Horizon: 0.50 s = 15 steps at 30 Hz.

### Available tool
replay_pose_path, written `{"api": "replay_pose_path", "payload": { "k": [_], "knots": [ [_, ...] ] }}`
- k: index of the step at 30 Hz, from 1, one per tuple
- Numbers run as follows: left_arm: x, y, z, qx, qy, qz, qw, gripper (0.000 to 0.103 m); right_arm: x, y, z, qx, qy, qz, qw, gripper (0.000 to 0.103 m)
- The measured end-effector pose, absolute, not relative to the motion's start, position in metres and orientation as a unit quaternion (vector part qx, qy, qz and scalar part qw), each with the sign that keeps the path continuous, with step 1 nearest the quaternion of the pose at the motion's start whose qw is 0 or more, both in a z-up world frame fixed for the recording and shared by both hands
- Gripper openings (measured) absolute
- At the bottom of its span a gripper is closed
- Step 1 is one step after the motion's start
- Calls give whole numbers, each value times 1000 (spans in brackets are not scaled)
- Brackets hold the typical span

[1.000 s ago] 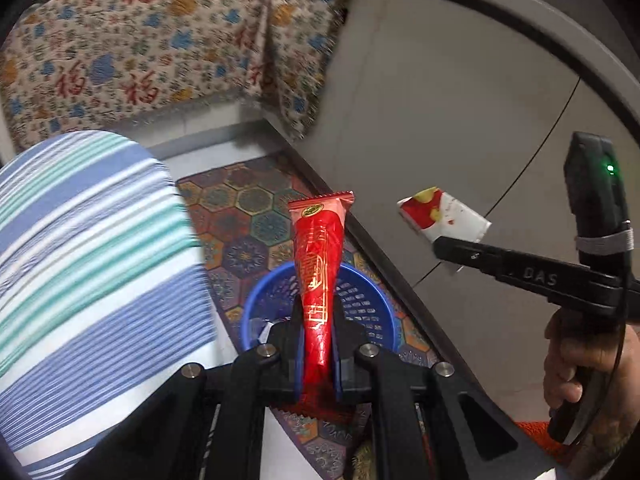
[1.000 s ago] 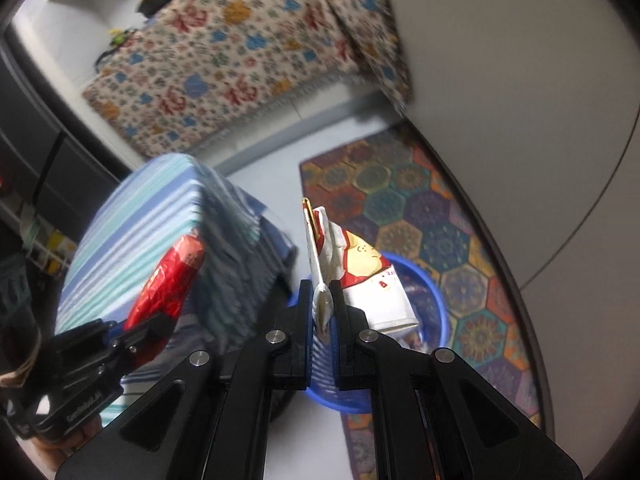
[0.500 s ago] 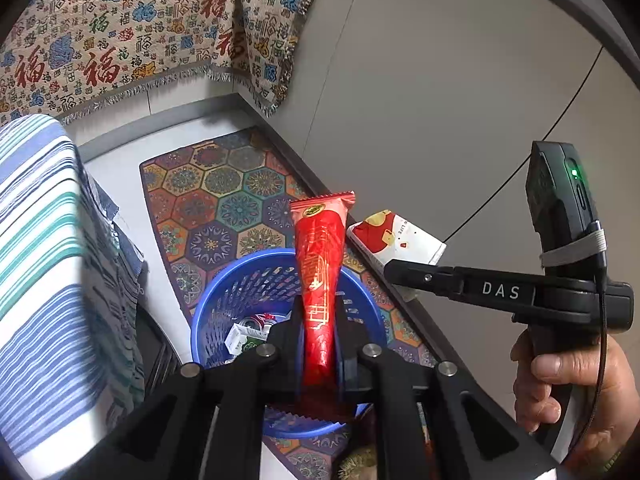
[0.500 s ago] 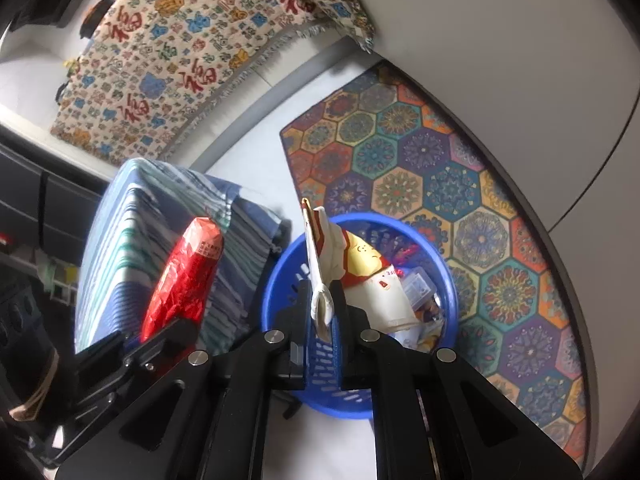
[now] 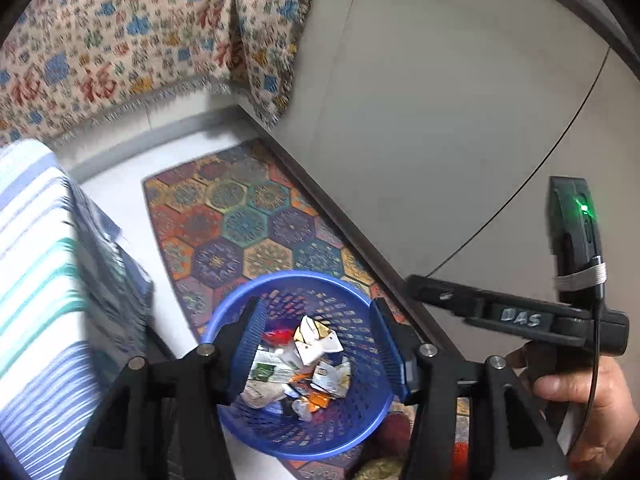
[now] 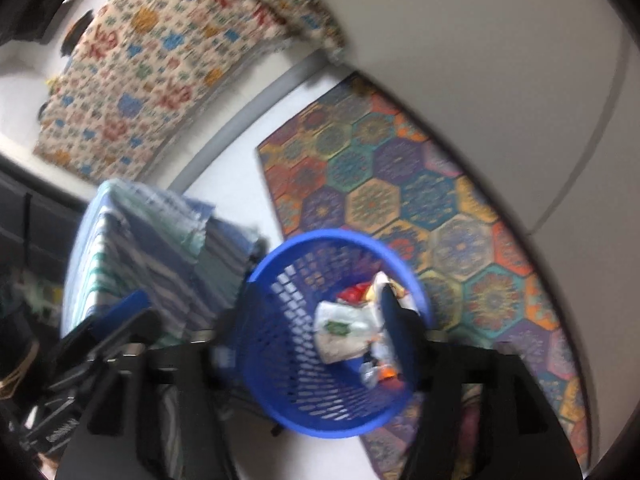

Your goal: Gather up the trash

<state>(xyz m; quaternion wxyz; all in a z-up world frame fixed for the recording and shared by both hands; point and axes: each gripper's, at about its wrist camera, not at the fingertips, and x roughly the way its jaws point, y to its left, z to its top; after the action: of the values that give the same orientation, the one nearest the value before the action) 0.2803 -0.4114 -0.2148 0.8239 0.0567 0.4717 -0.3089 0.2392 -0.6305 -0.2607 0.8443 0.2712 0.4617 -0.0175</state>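
Observation:
A blue mesh basket (image 5: 296, 277) stands on the floor right under both grippers, with several wrappers in it. Among them lie a white-and-gold packet (image 5: 317, 340) and a red wrapper (image 5: 280, 335). My left gripper (image 5: 319, 345) hangs over the basket, its jaws opening, with nothing between the blue pads (image 5: 249, 344). In the blurred right wrist view the basket (image 6: 332, 237) and its trash (image 6: 344, 330) show again. My right gripper (image 6: 304, 340) is over it, jaws opening and bare. In the left wrist view the right gripper's body (image 5: 500, 316) shows, held by a hand (image 5: 592, 404).
A blue-and-white striped cloth (image 5: 36, 280) covers something close to the basket's left. A hexagon-patterned rug (image 5: 240, 216) lies under and behind the basket. A grey panel (image 5: 440, 120) runs along the right. A patterned throw (image 5: 120, 40) hangs at the back.
Both grippers came down over the basket and opened. The red cone wrapper left the left jaws and the white-and-red packet left the right jaws; both now lie in the basket.

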Motion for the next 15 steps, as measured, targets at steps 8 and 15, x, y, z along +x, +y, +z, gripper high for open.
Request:
{"api": "replay_pose_path", "payload": {
  "k": [8, 15],
  "knots": [
    [207, -384, -147, 94, 440, -296, 843, 92, 164, -622, -188, 185, 437, -81, 877, 103],
    [124, -359, -110, 141, 401, -264, 866, 92, 51, -579, -130, 83, 363, -111, 921, 103]
  ]
}}
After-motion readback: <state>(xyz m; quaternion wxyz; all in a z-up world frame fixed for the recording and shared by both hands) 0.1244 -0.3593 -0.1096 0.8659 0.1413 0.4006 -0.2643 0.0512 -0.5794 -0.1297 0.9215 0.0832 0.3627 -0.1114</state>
